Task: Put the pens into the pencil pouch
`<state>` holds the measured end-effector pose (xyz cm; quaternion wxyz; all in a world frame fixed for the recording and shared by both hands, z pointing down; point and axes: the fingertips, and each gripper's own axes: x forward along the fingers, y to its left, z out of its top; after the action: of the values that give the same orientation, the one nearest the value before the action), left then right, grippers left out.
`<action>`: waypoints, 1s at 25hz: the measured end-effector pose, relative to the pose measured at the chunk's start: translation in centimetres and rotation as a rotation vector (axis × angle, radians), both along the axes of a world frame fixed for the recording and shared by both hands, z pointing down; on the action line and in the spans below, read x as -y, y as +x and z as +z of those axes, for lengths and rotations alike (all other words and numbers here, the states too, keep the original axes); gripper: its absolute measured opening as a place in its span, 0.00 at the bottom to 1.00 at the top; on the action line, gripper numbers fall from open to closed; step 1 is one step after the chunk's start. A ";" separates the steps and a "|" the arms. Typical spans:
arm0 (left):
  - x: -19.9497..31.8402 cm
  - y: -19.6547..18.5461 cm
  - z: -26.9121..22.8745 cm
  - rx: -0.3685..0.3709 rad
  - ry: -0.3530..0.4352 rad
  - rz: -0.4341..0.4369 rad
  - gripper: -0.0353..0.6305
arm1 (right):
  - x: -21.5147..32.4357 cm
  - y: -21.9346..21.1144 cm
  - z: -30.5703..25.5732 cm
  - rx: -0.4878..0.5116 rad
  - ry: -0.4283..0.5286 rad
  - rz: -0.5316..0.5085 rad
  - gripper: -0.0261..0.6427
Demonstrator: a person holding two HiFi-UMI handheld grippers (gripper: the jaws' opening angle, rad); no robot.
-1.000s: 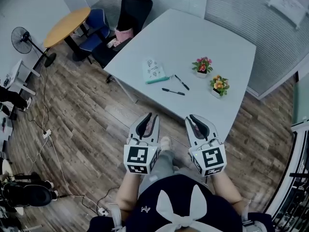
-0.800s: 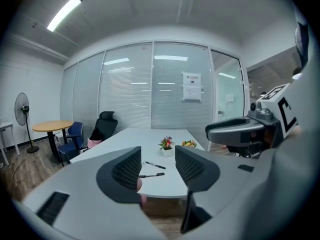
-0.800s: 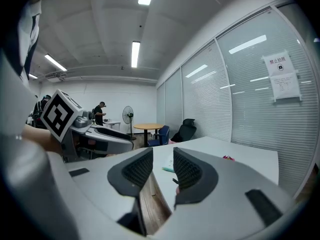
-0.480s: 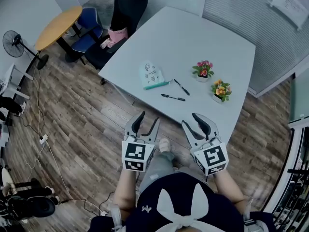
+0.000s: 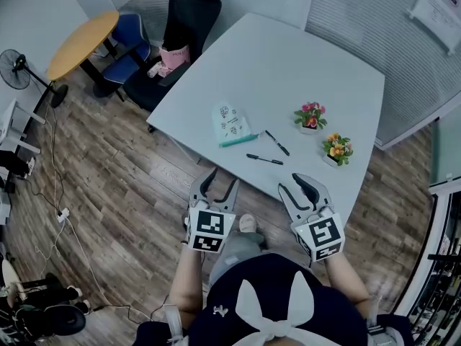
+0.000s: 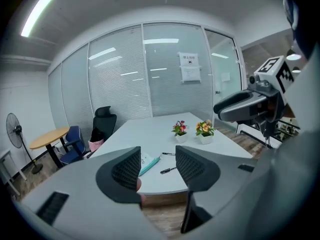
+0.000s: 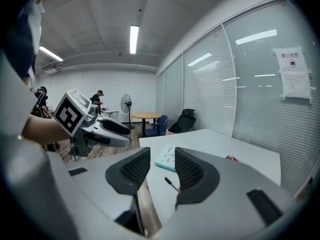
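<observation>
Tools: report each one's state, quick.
Left tool: open, holding nothing.
Right tool: open, holding nothing.

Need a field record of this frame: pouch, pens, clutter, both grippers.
surface: white table
pouch: pencil pouch, flat on the table, left of the pens
pens: far pen and near pen, both on the table, outside the pouch
clutter: pink flower pot, orange flower pot, right of the pens
left gripper: open, empty, short of the pens
right gripper: open, empty, short of the pens
</observation>
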<state>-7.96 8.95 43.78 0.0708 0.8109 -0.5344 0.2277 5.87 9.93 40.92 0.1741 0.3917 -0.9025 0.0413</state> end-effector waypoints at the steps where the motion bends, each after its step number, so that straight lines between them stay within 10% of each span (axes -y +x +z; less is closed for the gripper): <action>1: 0.5 -0.3 0.4 0.017 -0.012 0.009 0.37 | 0.5 -0.2 0.2 -0.003 -0.002 0.002 0.27; 25: 10.0 0.2 8.9 0.334 -0.177 0.293 0.37 | 6.3 -1.0 5.0 -0.035 -0.131 0.052 0.30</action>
<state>-7.76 -1.02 52.72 0.0182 0.8215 -0.3933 0.4125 4.91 3.67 45.94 0.2142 0.4034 -0.8842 0.0979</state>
